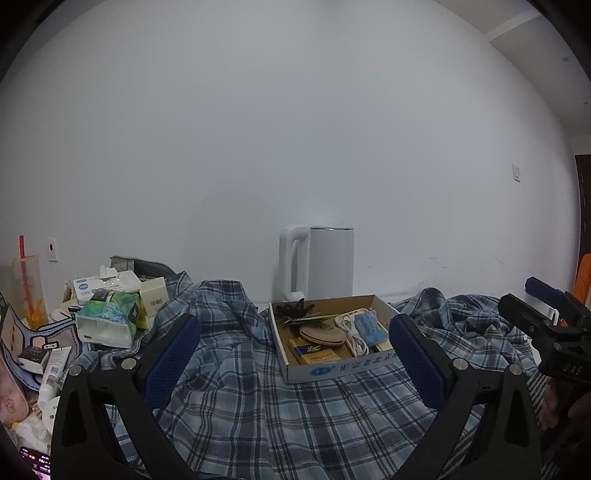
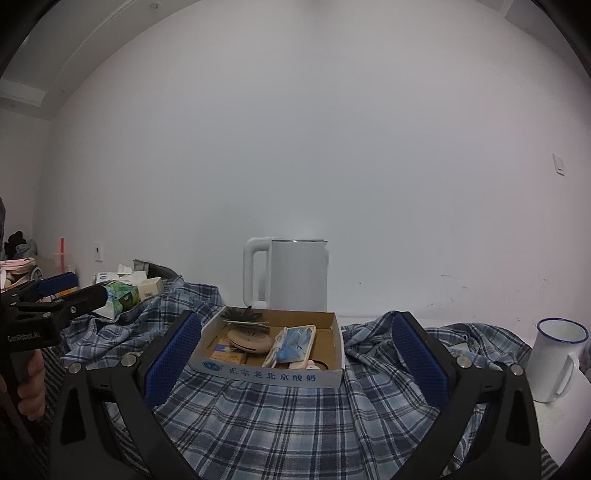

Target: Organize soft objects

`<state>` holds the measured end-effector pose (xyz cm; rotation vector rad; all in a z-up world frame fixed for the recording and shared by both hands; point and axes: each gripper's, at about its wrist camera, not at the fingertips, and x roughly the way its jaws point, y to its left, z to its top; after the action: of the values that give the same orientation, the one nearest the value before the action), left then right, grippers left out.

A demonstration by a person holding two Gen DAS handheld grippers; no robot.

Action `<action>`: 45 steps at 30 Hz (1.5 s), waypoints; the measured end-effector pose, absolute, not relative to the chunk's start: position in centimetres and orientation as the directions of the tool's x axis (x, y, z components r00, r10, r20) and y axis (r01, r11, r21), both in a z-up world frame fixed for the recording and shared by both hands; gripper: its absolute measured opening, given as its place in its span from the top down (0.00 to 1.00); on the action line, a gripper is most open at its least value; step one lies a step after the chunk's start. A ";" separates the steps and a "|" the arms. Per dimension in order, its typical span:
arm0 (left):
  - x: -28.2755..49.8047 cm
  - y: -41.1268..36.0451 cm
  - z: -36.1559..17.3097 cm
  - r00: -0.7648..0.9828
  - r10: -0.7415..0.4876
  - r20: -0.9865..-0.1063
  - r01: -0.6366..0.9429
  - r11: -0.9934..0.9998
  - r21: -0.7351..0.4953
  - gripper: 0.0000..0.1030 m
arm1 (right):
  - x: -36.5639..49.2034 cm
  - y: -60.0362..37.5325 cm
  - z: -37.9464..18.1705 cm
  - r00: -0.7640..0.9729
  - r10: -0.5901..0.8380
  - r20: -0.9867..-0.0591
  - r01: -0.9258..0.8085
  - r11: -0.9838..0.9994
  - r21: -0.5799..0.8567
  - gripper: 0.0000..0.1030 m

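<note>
Wall: plain white wall (image 1: 295,129) fills most of both views, scuffed with dark marks low on the right.
Fittings: a switch plate (image 1: 516,172) to the right; a socket plate (image 1: 52,249) low on the left.
Ceiling: a white moulding (image 2: 92,33) runs along the upper left.
Doorway: a dark vertical edge (image 1: 583,206) at far right, possibly a door frame.
Light: even, dim, cool; no source visible.
</note>
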<state>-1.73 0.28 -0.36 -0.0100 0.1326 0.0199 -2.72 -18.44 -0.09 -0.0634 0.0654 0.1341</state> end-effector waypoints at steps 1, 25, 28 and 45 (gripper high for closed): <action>-1.7 0.3 -0.4 0.991 0.016 -0.136 -0.018 1.000 -0.009 0.00 | -2.6 -18.4 -0.1 0.989 0.132 -0.073 -0.136 0.989 -0.059 0.00; -0.4 0.4 -1.0 0.980 -0.002 -0.198 -0.001 1.000 -0.012 0.00 | -1.5 -18.0 -0.6 0.984 0.133 -0.123 -0.142 0.987 -0.070 0.00; -0.4 0.2 -0.9 0.980 0.008 -0.198 -0.007 1.000 0.007 0.00 | -1.5 -18.1 -0.6 0.983 0.133 -0.123 -0.142 0.988 -0.063 0.00; -0.7 0.0 -0.8 0.983 0.010 -0.182 -0.006 1.000 0.025 0.00 | -1.2 -18.2 -0.7 0.983 0.125 -0.135 -0.134 0.990 -0.054 0.00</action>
<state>-0.65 -0.04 -0.82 0.0245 0.1831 0.0080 -1.22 -18.19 -0.72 -0.0634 0.1314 0.1305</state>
